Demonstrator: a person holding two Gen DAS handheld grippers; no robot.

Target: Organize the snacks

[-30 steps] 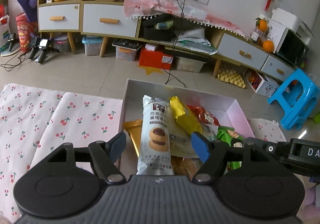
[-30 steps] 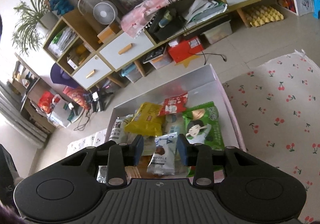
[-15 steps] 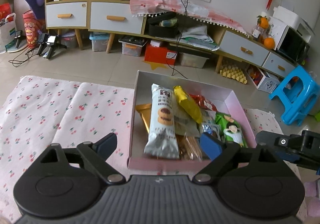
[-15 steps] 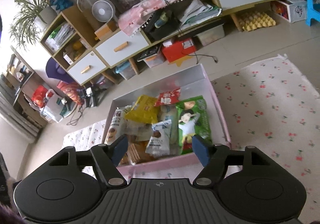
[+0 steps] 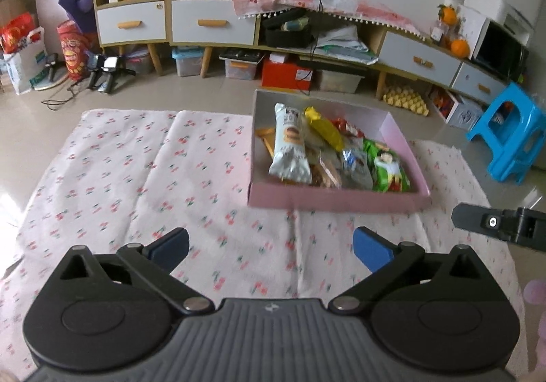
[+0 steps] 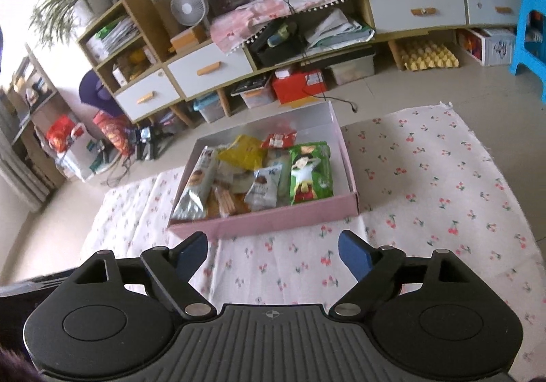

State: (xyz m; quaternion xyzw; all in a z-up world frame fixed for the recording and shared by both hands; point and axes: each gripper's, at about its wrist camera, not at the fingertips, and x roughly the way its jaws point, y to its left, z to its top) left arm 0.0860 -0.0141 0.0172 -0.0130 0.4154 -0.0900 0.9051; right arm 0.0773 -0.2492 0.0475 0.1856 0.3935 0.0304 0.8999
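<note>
A shallow pink box [image 5: 334,201] [image 6: 273,218] sits on a cherry-print cloth [image 5: 136,184] [image 6: 426,184] and holds several snack packets: a long white cookie pack [image 5: 290,150] [image 6: 198,187], a yellow bag [image 5: 324,131] [image 6: 244,153], a green bag [image 5: 389,170] [image 6: 310,173], a small silver-blue pack [image 6: 264,187] and a red pack [image 6: 278,139]. My left gripper [image 5: 269,247] is open and empty, well short of the box. My right gripper [image 6: 273,254] is open and empty, just short of the box's near wall.
The right gripper's body [image 5: 501,225] shows at the right edge of the left wrist view. Beyond the cloth are a tiled floor, a low cabinet with drawers [image 5: 211,20], storage boxes under it, and a blue stool [image 5: 508,132].
Both grippers have pulled back from above the box towards me and opened wide. The right one let go of the small silver-blue pack, which lies in the box.
</note>
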